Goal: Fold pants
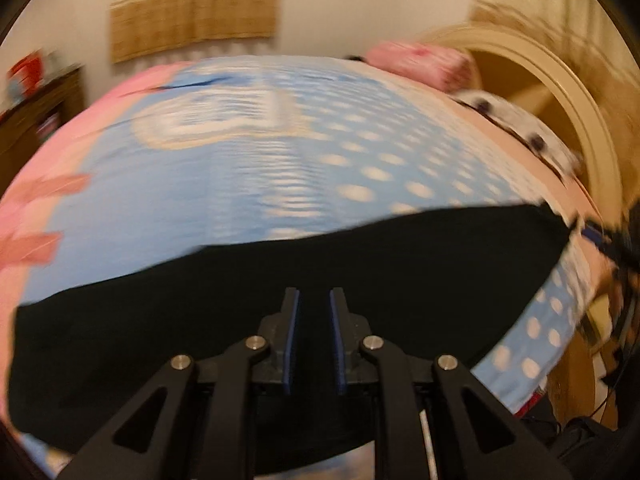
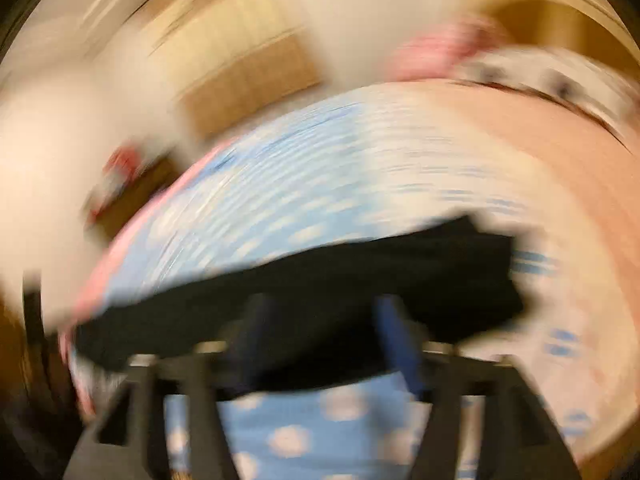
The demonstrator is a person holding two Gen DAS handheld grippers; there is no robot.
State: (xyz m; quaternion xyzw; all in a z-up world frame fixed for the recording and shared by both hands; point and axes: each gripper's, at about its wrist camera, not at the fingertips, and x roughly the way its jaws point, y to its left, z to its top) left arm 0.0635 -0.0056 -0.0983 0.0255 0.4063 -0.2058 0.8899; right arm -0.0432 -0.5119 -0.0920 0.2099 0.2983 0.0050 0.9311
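The black pants (image 1: 320, 264) lie flat across the near part of a bed covered by a blue sheet with white dots (image 1: 280, 160). My left gripper (image 1: 314, 296) hovers over the pants with a narrow gap between its blue pads, holding nothing. In the blurred right wrist view the pants (image 2: 360, 272) lie as a dark band on the same sheet (image 2: 304, 200). My right gripper (image 2: 324, 308) is open wide above the pants' near edge and holds nothing.
A pink pillow (image 1: 416, 60) and a white spotted pillow (image 1: 520, 128) lie at the bed's far right by a curved beige headboard (image 1: 560, 92). A dark wooden cabinet (image 1: 36, 120) stands at left. A tan curtain (image 1: 192, 20) hangs behind.
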